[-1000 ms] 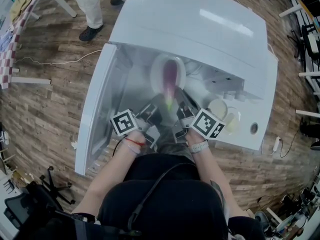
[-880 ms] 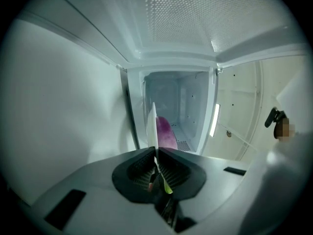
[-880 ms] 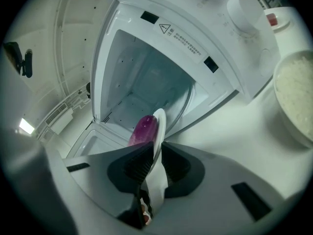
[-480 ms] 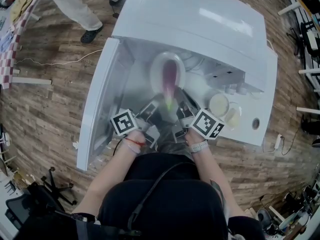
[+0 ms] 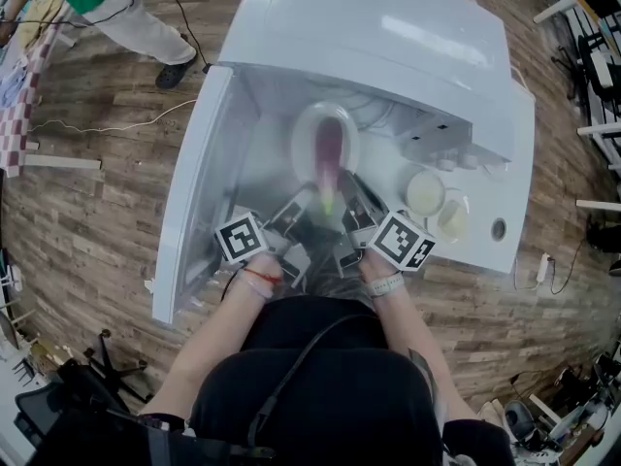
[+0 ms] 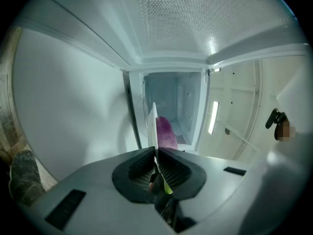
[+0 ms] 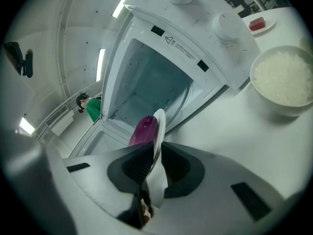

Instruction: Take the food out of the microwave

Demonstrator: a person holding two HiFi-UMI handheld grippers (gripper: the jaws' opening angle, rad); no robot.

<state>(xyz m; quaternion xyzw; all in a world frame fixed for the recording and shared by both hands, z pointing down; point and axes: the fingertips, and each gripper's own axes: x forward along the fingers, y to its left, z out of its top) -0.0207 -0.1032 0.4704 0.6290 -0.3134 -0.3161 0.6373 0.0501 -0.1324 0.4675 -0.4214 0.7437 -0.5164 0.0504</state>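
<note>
The left gripper (image 6: 155,154) and right gripper (image 7: 153,161) are both gripping a white plate (image 5: 304,140), their fingers closed on its near rim from either side. The plate is carrying a purple eggplant (image 5: 330,149) and is sitting at centre frame, in the open mouth of the microwave (image 5: 388,37), with the door (image 5: 199,192) hanging open at the left.

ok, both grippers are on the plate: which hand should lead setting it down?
Right, probably. The right gripper clamps the plate on the side where bare table lies beside the rice bowl; the left gripper is on the side of the open door.
</note>
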